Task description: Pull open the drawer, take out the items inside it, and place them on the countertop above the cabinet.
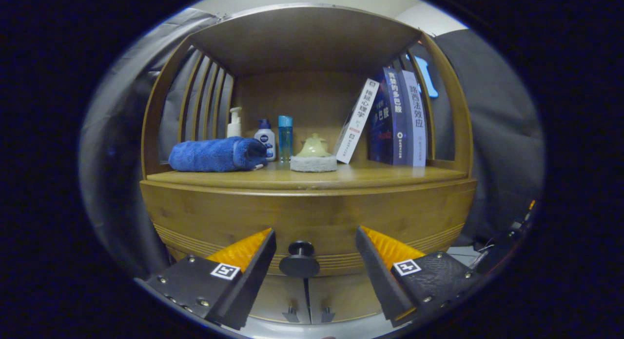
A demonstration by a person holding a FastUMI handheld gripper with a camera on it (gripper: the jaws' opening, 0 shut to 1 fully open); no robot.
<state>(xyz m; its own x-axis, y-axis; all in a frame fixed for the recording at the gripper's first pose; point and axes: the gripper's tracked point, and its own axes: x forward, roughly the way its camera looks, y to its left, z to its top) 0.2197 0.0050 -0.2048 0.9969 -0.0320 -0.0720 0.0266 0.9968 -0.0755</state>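
Drawer (312, 222) shut, knob (299, 258) centred between wide-open, empty fingers of hand-held gripper (314, 266), aligned for pull; towel (217, 154), bottles on bench (341, 177) beyond.

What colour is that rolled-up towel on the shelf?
The towel is deep blue, seen best in the gripper view.

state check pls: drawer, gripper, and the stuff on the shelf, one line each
Wooden cabinet drawer: closed.
Round black drawer knob: between the fingers, not gripped.
Gripper: open.
Blue towel: rolled, lying on the countertop.
White pump bottle: upright.
White bottle with blue cap: upright.
Clear blue bottle: upright, capped.
White book: leaning right.
Dark blue books: nearly upright.
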